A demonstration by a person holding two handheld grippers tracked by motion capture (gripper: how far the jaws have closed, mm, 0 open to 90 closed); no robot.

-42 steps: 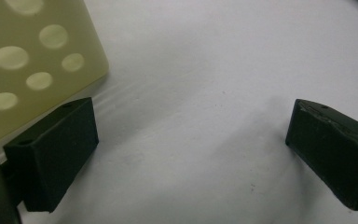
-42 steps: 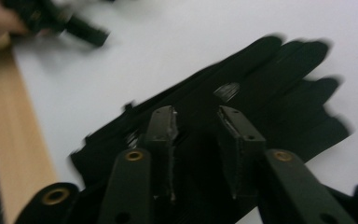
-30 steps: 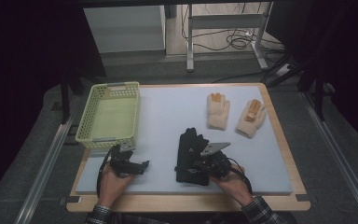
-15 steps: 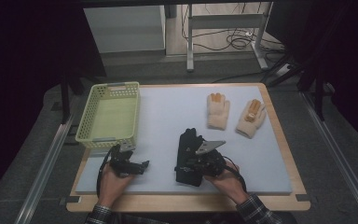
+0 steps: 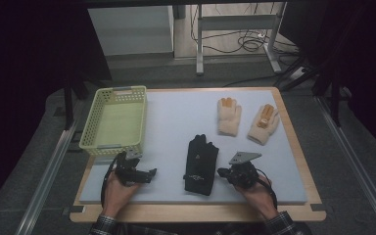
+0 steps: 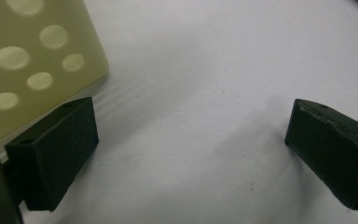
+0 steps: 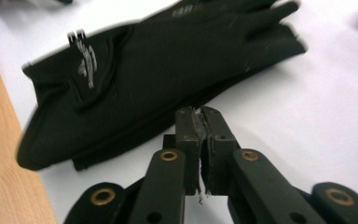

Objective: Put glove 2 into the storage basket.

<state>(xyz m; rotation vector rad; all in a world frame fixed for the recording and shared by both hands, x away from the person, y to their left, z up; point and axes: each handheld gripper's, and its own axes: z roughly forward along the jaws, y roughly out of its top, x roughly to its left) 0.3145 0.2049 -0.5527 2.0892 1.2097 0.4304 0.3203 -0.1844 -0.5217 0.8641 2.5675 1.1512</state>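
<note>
A black glove (image 5: 200, 164) lies flat on the white mat, fingers pointing away from me; in the right gripper view the black glove (image 7: 144, 79) shows its cuff and logo just beyond the jaws. My right gripper (image 5: 224, 173) sits just right of the glove's cuff. Its jaws have just closed; the right gripper (image 7: 203, 113) is shut with nothing between its pads. My left gripper (image 5: 148, 175) rests near the mat's front left, below the basket. The left gripper (image 6: 191, 135) stands wide open over bare mat, empty.
A pale green perforated basket (image 5: 87, 141) stands at the left; a corner of the basket (image 6: 28, 46) is close to my left jaw. Two beige gloves (image 5: 229, 117) (image 5: 264, 125) lie at the back right. The wooden table edge (image 7: 4, 163) runs beside the glove's cuff.
My right gripper has drawn to the right, off the black glove, which now lies uncovered. The left gripper has not moved.
</note>
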